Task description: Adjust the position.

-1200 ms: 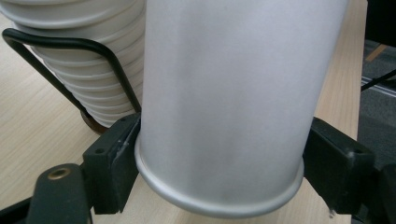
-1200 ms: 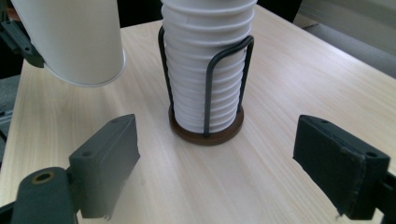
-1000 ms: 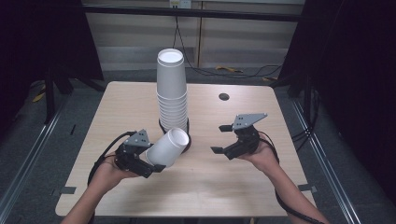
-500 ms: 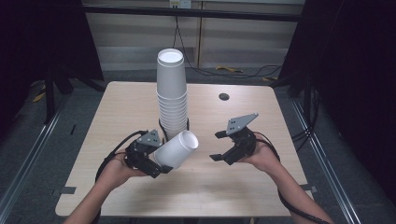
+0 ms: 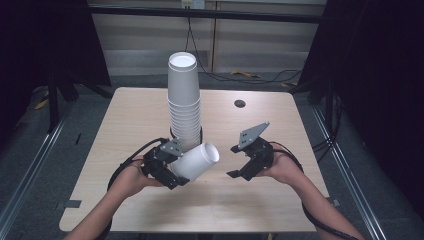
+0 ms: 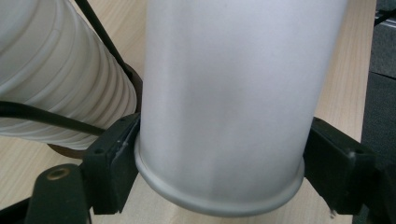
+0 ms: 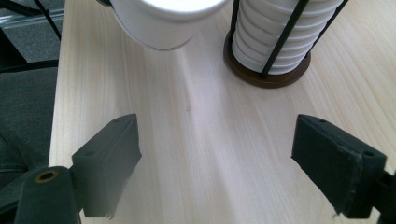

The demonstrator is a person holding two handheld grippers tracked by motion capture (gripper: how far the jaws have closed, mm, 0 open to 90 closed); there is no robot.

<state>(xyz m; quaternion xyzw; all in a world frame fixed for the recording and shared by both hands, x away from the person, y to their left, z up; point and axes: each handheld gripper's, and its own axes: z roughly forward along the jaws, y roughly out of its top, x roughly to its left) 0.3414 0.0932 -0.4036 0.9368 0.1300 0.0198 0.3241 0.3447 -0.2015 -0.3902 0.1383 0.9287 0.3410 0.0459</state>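
A single white paper cup (image 5: 197, 160) lies tilted in my left gripper (image 5: 176, 171), its open mouth toward the right and up. In the left gripper view both pads press on the cup (image 6: 229, 102) just above its rolled bottom rim. Behind it a tall stack of white cups (image 5: 184, 100) stands in a black wire holder on a brown base (image 7: 266, 77). My right gripper (image 5: 234, 161) hovers open to the right of the cup; its jaws have just been closing a little, with only bare table between them (image 7: 217, 158). The held cup's mouth (image 7: 163, 18) faces it.
The light wooden table (image 5: 125, 115) has a small dark round hole (image 5: 240, 103) at the back right. Cables trail from both grippers. Dark floor and rails surround the table.
My left gripper has carried the cup to the right, toward the table's middle and the right gripper. The right hand has hardly moved.
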